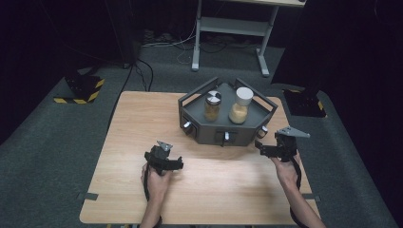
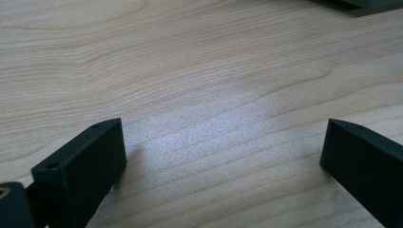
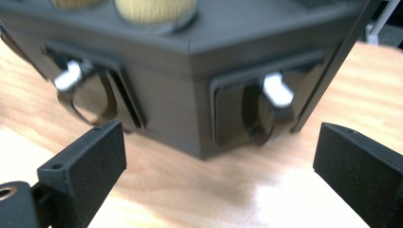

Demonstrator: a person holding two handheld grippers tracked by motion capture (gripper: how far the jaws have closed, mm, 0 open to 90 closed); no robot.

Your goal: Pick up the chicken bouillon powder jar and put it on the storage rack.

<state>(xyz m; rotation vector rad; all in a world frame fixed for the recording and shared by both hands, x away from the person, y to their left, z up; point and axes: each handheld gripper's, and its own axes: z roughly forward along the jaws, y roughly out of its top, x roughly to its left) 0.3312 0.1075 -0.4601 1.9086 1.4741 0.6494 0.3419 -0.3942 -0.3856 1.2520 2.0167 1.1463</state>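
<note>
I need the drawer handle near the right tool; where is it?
In the right gripper view, the white drawer handle sits on the dark organizer's right front face, just ahead of the open right tool.

Table (image 1: 123, 142): pale wood, visible grain, smooth satin sheen. Rack (image 1: 209, 132): matt dark plastic with glossy white handles (image 3: 277, 89). Jars (image 1: 212, 106): clear glass. Gripper (image 3: 216, 171) jaws: matt, finely textured black plastic.
</note>
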